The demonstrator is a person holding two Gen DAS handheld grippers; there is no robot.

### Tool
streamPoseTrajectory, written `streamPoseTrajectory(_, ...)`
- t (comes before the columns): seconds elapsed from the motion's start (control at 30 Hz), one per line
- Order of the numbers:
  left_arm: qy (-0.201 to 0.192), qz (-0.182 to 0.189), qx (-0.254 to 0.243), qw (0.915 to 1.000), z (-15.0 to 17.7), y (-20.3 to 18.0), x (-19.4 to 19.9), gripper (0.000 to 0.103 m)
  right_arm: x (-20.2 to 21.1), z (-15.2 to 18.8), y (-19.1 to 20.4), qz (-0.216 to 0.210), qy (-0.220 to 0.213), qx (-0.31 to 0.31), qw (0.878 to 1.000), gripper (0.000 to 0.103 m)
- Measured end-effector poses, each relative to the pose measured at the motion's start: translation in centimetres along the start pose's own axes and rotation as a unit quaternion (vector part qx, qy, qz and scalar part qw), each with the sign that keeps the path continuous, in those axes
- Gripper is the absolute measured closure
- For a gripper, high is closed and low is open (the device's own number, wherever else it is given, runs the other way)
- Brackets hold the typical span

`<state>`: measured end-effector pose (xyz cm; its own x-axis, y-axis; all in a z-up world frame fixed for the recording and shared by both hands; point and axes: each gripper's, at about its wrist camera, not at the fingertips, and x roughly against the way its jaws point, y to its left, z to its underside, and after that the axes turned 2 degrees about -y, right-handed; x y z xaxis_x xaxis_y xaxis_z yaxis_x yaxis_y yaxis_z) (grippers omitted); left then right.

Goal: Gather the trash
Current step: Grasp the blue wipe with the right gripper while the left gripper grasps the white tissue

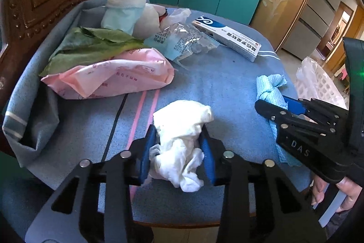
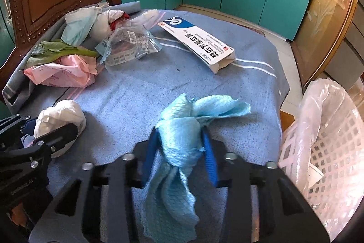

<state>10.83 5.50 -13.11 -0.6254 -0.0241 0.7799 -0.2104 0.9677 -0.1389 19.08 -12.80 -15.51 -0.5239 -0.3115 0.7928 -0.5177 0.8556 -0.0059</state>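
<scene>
Both grippers are loaded at the near edge of the blue-covered table [image 2: 227, 74]. The left gripper [image 1: 179, 140] has its blue pads pinched partway in on the crumpled white tissue [image 1: 182, 129], which sits toward the near-left part of the cloth. The right gripper [image 2: 179, 140] is squeezed narrow on the twisted blue wipe [image 2: 182, 129], whose long axis runs along the fingers, its tail trailing back under the jaws. Here is the key relation: the white lattice basket [image 2: 329, 152], lined with clear plastic, stands just off the table's right edge, right beside the right gripper and farther from the left. I would say the wipe goes in first.
</scene>
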Motion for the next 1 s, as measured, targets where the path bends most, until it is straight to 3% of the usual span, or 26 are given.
streamPoseTrajectory(0.3, -0.025, -0.016, 0.01, 0.9995, -0.6, 0.8, 1.6, 0.066, 1.9, -0.4, -1.1, -0.006, -0.041, -0.025, 0.999, 0.071)
streamPoseTrajectory(0.5, -0.021, -0.018, 0.006, 0.9996, -0.5, 0.7, 1.4, 0.065, 3.1, -0.8, -0.9, -0.013, -0.066, -0.024, 0.997, 0.071)
streamPoseTrajectory(1.0, -0.026, -0.027, 0.0, 0.9993, -0.4, 0.4, 1.4, 0.065, 2.8, -0.8, -0.1, -0.015, -0.06, -0.01, 0.998, 0.071)
